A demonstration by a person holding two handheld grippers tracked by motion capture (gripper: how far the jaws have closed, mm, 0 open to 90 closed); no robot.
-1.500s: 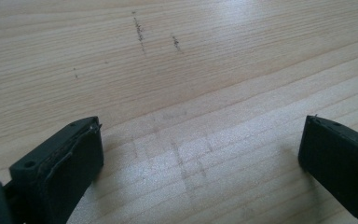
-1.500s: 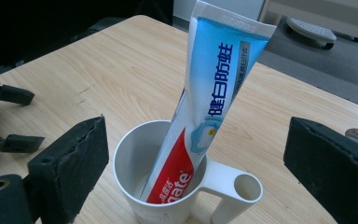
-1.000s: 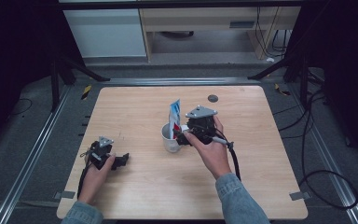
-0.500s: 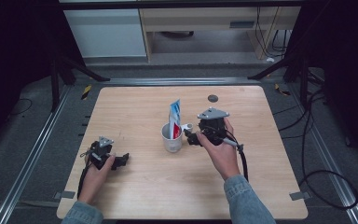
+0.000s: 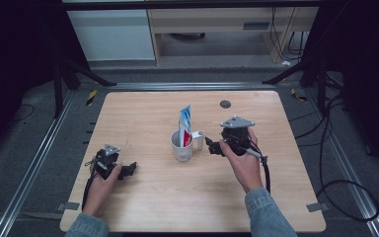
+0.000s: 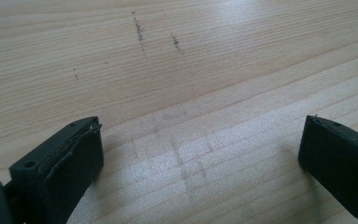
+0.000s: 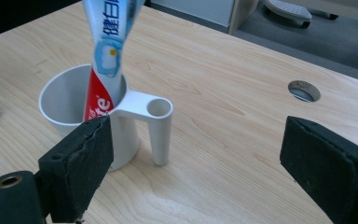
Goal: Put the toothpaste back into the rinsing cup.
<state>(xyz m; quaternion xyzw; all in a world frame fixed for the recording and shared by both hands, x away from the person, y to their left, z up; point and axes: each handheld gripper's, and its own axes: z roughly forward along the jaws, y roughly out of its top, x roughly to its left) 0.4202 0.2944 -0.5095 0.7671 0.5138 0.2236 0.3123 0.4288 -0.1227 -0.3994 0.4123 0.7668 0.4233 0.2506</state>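
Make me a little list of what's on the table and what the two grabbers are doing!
table: light wood, with a round hole near the far edge
cup: white, upright, handle toward the right gripper
tube: toothpaste standing in the cup, leaning on its rim
right gripper: open, beside the handle, holding nothing
left gripper: open, low over bare wood, apart from the cup

Overhead view, two close tongs-mounted views
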